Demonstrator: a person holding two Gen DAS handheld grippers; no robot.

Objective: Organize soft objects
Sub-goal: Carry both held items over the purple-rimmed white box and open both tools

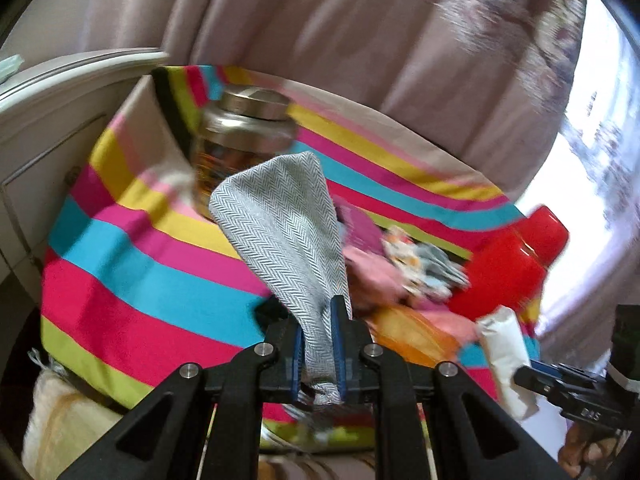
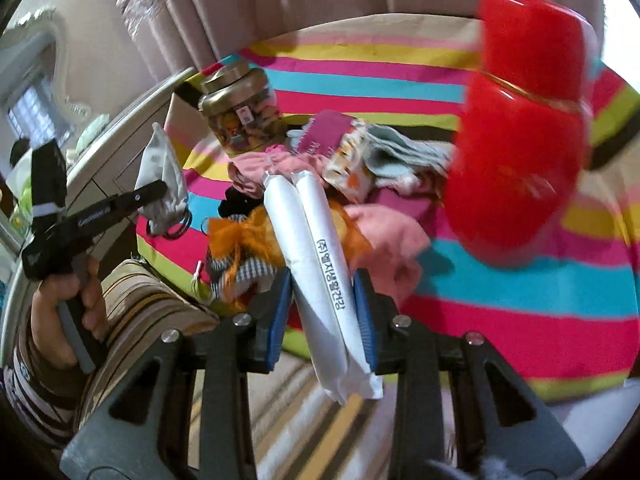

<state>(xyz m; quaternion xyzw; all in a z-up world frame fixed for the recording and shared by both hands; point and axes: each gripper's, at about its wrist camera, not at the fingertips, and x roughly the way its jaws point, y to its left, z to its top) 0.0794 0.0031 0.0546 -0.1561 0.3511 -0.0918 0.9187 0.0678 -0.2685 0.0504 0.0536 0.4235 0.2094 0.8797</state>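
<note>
gripping a grey herringbone cloth (image 1: 286,240), left gripper (image 1: 318,344) clenched on its bunched lower end, cloth standing up from between the blue pads. left wrist view: cloth held above the striped sheet (image 1: 140,256), in front of the gold-lidded jar (image 1: 244,132). right of the cloth, a loose heap of pink garments (image 1: 372,268) and a patterned fabric (image 1: 424,264) on the sheet; beyond the heap, a red container (image 1: 516,260). orange item (image 1: 416,336) just beside the heap, nearer the camera. right gripper (image 1: 560,384) visible at frame edge, a white pouch (image 1: 504,356) at its tip.

right wrist view: right gripper (image 2: 324,312) closed on the white pouch (image 2: 324,272), a long twin-tube pack with printed lettering, held over the near edge of the striped sheet (image 2: 520,308). behind the pouch, same heap unsorted: pink garments (image 2: 384,236), patterned fabric (image 2: 352,160), orange-haired doll or rag item (image 2: 240,240), exact nature unclear. jar (image 2: 240,112) behind the heap, red container (image 2: 520,128) to its right. left gripper (image 2: 154,192) seen left of the heap, grey cloth (image 2: 160,176) in its grip.

assessment: early stage. two items lifted, none visibly placed; no sorted stack or destination seen. most of the heap left to handle.
</note>
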